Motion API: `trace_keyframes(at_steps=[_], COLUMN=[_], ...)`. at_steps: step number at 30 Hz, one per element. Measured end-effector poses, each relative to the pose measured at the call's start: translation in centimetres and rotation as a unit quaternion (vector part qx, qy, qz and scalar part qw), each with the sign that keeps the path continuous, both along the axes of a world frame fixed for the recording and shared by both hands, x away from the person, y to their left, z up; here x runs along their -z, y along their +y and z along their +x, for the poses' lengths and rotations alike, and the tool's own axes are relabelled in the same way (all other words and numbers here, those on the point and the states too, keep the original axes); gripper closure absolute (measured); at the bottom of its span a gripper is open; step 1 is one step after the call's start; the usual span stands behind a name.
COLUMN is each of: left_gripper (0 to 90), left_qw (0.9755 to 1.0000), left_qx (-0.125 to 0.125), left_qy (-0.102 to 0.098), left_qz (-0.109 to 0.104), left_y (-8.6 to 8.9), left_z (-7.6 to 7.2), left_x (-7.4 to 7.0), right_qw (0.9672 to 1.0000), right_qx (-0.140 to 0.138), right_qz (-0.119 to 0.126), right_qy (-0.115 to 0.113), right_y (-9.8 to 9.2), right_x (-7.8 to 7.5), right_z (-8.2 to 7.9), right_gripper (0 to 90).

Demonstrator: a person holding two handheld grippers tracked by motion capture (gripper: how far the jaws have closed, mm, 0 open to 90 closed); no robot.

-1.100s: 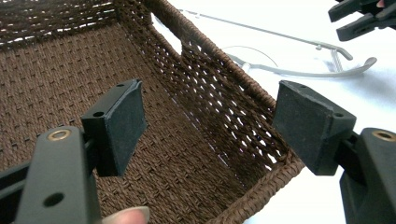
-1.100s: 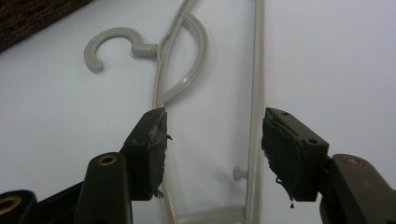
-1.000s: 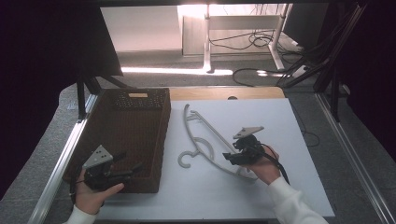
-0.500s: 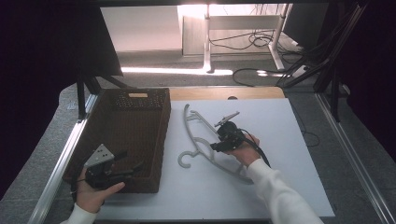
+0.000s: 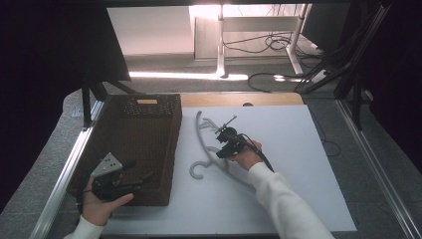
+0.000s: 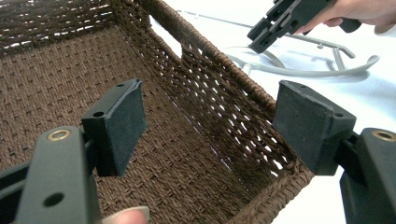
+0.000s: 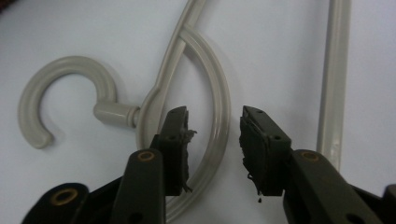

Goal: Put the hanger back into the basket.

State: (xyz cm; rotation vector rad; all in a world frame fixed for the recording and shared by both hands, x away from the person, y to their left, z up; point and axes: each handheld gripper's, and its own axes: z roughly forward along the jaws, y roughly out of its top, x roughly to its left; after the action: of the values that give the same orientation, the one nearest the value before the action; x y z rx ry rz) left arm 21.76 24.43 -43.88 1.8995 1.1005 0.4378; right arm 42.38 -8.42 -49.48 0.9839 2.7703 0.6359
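Tongs straddle unmarked hanger.

pale grey-beige plastic hanger of one plain colour, dark brown woven basket with open lattice walls, plain white table top, black left gripper with grey plate, black right gripper, white sleeve

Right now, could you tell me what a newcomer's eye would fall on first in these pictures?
Probably the pale grey plastic coat hanger lying flat on the white table top, with the right gripper lowered over its curved neck, jaws just closing around the bar with a gap left. Next, the dark brown woven basket at the table's left, where the left gripper hangs open over its near corner.
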Motion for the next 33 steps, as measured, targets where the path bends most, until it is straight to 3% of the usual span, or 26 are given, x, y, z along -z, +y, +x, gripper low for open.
trace_keyframes(at_steps=[7, 18, 23, 25, 33], left_gripper=[24.7, 24.7, 24.6, 24.7, 24.6], left_qw=[1.0000, 1.0000, 1.0000, 1.0000, 1.0000], left_qx=[-0.001, 0.000, -0.003, -0.004, -0.004], left_qy=[0.001, 0.000, -0.001, -0.001, -0.002], left_qz=[0.001, 0.001, -0.002, -0.001, -0.003], left_y=[0.1, 0.0, 0.2, 0.2, 0.2], left_z=[0.0, 0.0, 0.0, 0.0, 0.0], left_x=[0.1, 0.0, 0.0, 0.0, 0.0], right_qw=[0.9994, 0.9991, 0.9980, 0.9982, 0.9995], right_qx=[-0.001, 0.005, -0.009, -0.006, -0.001], right_qz=[-0.034, -0.042, -0.058, -0.056, -0.010], right_qy=[-0.008, -0.005, -0.022, -0.023, -0.030], right_y=[0.9, 1.2, 1.1, 1.1, 0.3], right_x=[0.6, 0.6, 0.4, 0.4, -1.5], right_z=[0.0, 0.2, 0.0, 0.0, -0.2], right_gripper=[75.7, 79.4, 81.7, 81.7, 81.9])
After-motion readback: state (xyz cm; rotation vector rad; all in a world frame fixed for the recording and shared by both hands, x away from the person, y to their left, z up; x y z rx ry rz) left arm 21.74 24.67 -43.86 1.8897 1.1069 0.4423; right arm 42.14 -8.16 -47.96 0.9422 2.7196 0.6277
